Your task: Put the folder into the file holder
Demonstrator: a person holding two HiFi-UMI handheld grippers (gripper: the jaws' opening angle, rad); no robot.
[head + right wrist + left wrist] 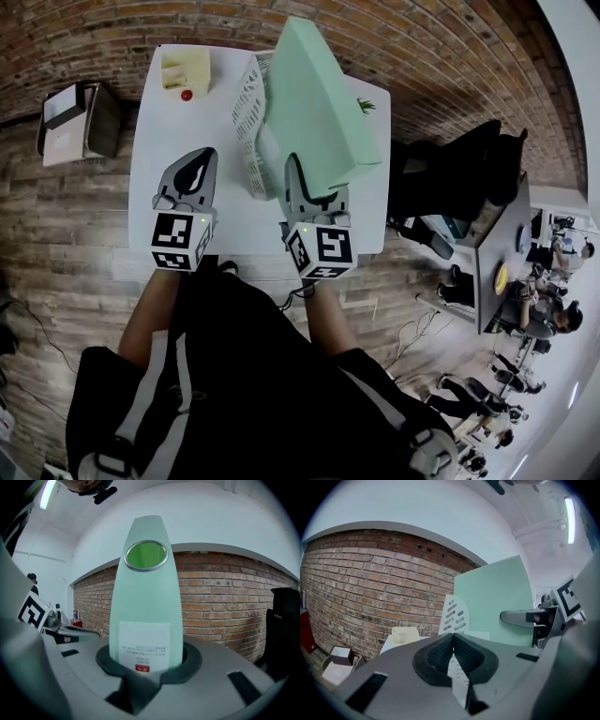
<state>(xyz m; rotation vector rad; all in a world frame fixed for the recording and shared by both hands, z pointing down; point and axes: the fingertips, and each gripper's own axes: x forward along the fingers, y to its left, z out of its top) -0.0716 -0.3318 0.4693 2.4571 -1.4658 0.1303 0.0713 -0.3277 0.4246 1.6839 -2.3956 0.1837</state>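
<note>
A mint-green box folder (319,103) is held tilted above the white table (155,150), beside and partly over the white perforated file holder (247,122). My right gripper (314,187) is shut on the folder's near end. In the right gripper view the folder's spine (145,606), with its finger ring and label, rises from between the jaws of the right gripper (145,667). My left gripper (200,161) hovers left of the holder, shut and empty; its pads (440,651) meet. From the left gripper view the folder (494,602) stands behind the holder (453,613).
At the table's far left corner sits a cream box (185,67) with a small red object (187,95) in front of it. A small plant (366,105) is at the right edge. A grey box (80,117) stands on the floor left; a black chair (459,159) stands right.
</note>
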